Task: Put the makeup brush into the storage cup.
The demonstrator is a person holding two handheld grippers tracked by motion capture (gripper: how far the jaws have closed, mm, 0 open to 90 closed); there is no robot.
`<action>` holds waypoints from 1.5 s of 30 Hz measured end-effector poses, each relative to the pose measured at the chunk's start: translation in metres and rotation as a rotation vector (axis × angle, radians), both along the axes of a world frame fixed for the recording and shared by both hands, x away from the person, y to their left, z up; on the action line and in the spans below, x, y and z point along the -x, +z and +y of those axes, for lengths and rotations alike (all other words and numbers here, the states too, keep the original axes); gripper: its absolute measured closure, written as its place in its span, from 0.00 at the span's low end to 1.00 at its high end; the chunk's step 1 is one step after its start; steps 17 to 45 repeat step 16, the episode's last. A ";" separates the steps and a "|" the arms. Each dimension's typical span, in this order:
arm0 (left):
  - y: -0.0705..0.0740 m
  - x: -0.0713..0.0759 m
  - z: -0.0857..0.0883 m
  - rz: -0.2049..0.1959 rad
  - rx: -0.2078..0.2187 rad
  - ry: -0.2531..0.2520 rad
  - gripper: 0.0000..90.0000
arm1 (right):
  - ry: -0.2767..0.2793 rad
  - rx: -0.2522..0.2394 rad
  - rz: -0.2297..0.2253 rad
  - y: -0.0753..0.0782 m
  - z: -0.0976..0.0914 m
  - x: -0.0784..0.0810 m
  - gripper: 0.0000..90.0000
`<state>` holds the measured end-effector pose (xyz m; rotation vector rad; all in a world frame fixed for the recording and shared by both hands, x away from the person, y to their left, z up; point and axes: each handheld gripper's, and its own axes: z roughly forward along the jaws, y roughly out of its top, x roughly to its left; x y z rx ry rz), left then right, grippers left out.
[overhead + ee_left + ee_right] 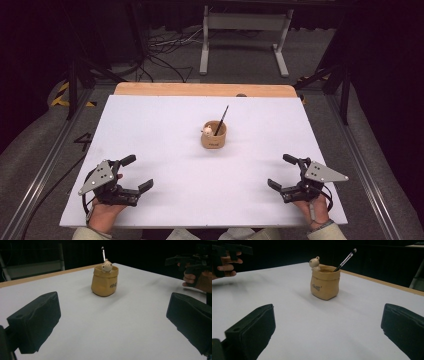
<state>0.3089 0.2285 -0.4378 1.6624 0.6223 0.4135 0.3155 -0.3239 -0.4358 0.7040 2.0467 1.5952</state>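
Between both open grippers stands the brush holder (pixel 214 135).

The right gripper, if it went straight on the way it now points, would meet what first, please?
Probably the tan pot holding a brush; the right gripper is open, and bare white table lies between. Depth is uncertain.

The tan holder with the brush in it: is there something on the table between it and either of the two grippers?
Nothing visible. The tan holder, with the brush standing in it, sits alone on the white table. Bare surface lies between it and the open left gripper and the open right gripper.
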 end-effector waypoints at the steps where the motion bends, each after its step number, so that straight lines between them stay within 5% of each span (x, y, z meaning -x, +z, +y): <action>1: 0.000 0.000 0.000 -0.003 -0.004 0.001 0.00 | -0.002 -0.003 0.000 -0.001 0.000 0.000 0.00; 45: -0.002 0.001 -0.002 0.004 -0.010 -0.009 0.00 | -0.005 -0.012 0.016 -0.003 -0.004 -0.002 0.00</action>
